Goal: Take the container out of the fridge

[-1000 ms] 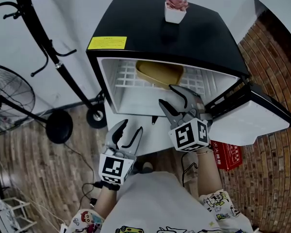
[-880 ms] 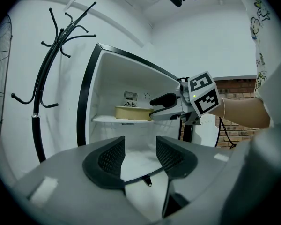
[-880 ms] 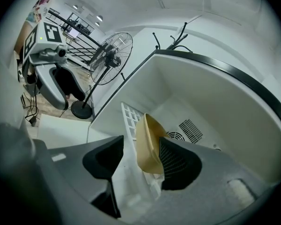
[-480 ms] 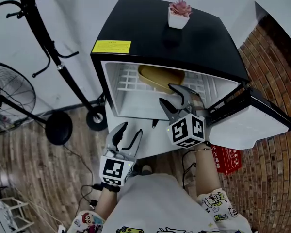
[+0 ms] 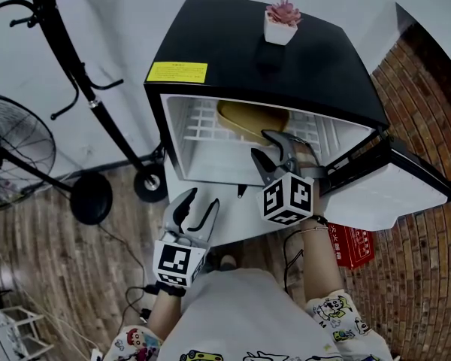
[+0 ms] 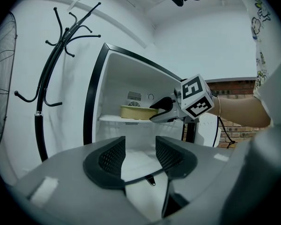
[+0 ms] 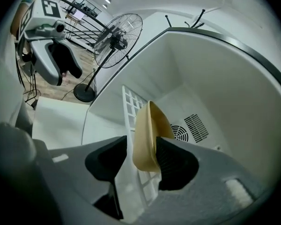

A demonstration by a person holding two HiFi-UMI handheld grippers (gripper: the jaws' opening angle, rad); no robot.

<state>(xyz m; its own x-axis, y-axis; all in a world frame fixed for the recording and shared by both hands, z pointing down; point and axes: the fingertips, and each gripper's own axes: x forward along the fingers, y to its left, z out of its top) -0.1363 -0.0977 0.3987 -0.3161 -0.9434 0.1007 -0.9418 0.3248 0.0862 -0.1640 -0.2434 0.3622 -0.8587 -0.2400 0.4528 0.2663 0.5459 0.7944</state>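
**Head view.** The fridge [image 5: 263,59] stands with its door [image 5: 383,190] swung open. The container [image 5: 252,119] sits inside on the wire shelf [image 5: 203,122], toward the back edge and right of centre. The right gripper [image 5: 260,143] reaches into the compartment at the container's near side. The left gripper [image 5: 201,199] is held low, outside the fridge and well apart from the container. A yellow label [image 5: 177,72] lies at the front left corner of the fridge top, but its print is too small to read. A potted plant [image 5: 283,21] stands near the back edge. A red box [image 5: 351,241] on the floor carries writing that cannot be read.

**Left gripper view.** The jaws stand apart with nothing between them, so the gripper is released. The container rests flat on the shelf, with the right gripper at its end. The marker cube [image 6: 196,97] shows a pattern only and no text.

**Right gripper view.** The jaws have just been closing. The container's rim lies between them, against one pad, with a gap at the other, so the grasp is not yet clenched.

**Progress.** Door opening and the reach appear complete. Closing on the rim, lifting the container and withdrawing it from the fridge remain.
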